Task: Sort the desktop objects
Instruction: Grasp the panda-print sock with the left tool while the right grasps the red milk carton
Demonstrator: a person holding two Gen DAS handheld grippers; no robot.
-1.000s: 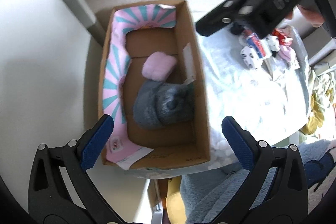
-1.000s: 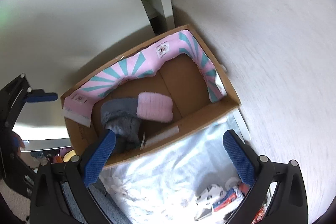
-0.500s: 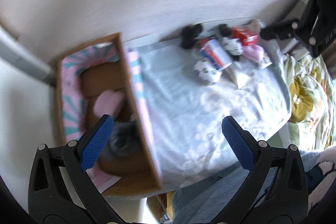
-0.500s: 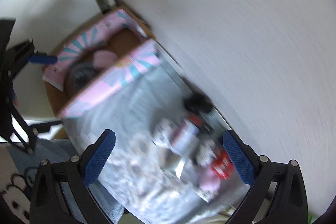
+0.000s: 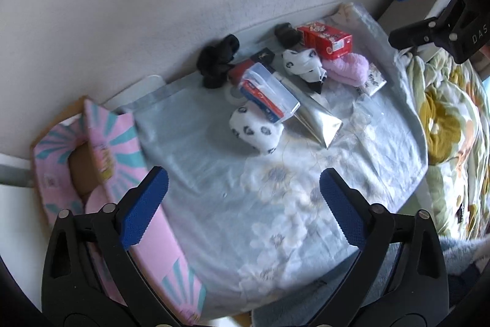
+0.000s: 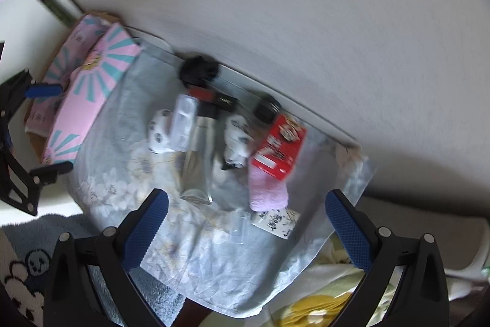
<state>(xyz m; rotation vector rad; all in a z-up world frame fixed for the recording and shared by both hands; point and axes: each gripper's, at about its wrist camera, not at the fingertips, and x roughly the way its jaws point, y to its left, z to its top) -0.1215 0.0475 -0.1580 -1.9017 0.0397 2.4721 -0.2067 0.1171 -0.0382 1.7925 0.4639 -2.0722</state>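
Our left gripper (image 5: 242,206) and right gripper (image 6: 245,222) hover with jaws wide apart, holding nothing. The clutter, red box (image 5: 325,39) included, sits by the wall; bare cloth (image 5: 245,192) lies beneath us, cardboard box (image 5: 61,161) leftward.

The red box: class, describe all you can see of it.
The red box is a small cardboard-looking carton with cartoon print on its face and a white label at one end. It lies flat on the pale floral cloth, near the wall. A black object sits against one end and the lilac roll against the other. Neither gripper touches it.
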